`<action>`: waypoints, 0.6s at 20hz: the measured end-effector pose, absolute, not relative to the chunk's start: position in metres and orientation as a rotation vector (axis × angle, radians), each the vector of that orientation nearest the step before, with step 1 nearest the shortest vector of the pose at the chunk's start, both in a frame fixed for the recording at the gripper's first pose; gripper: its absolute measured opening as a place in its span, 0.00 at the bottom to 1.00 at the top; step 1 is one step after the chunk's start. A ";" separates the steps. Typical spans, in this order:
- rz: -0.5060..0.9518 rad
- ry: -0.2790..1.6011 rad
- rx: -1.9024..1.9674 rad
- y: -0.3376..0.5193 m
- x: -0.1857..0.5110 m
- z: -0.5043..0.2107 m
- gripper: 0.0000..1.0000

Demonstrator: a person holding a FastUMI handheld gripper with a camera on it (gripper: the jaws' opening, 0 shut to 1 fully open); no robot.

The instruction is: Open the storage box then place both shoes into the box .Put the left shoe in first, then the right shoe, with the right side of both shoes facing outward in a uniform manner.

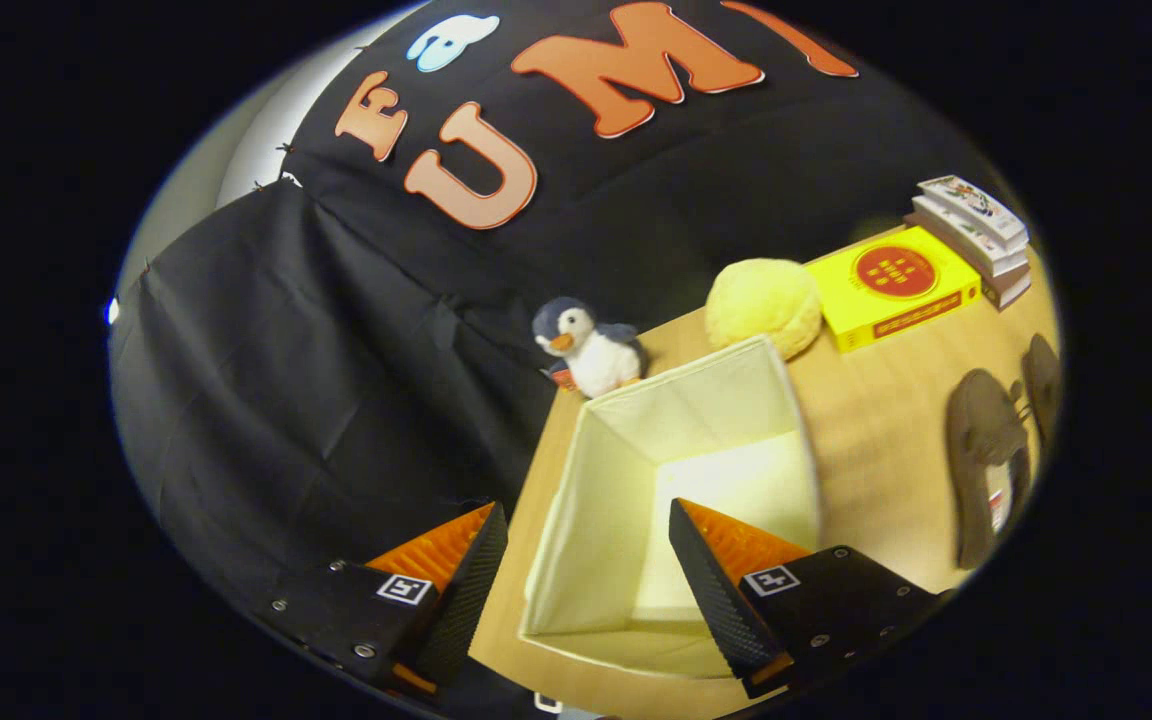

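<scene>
Gripper (pixel 586 560) spread wide, holding nothing, over open storage box (pixel 576 500) on table (pixel 876 440). Shoes (pixel 986 450) side by side, well apart to the box's right.

Staged recording booth, not a lived-in home: black cloth wall (pixel 336 350) backs a wooden counter (pixel 876 450) set with plush penguin (pixel 591 350), stacked books (pixel 976 235), yellow box (pixel 891 285).
</scene>
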State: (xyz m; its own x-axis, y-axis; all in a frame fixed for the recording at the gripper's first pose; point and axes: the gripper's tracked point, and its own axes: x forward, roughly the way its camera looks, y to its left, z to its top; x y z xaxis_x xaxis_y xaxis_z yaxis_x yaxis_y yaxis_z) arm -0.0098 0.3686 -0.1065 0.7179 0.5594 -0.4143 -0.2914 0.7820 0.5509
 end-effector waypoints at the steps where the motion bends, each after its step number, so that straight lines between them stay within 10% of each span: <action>1: 0.448 0.587 0.439 0.348 -0.006 -0.111 0.98; 12: 0.105 0.511 0.161 0.139 0.003 -0.152 0.98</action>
State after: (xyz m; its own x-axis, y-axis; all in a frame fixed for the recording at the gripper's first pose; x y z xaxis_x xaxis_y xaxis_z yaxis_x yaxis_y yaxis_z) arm 0.0026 0.1390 -0.1519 0.8674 0.1403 -0.4774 -0.0602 0.9820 0.1792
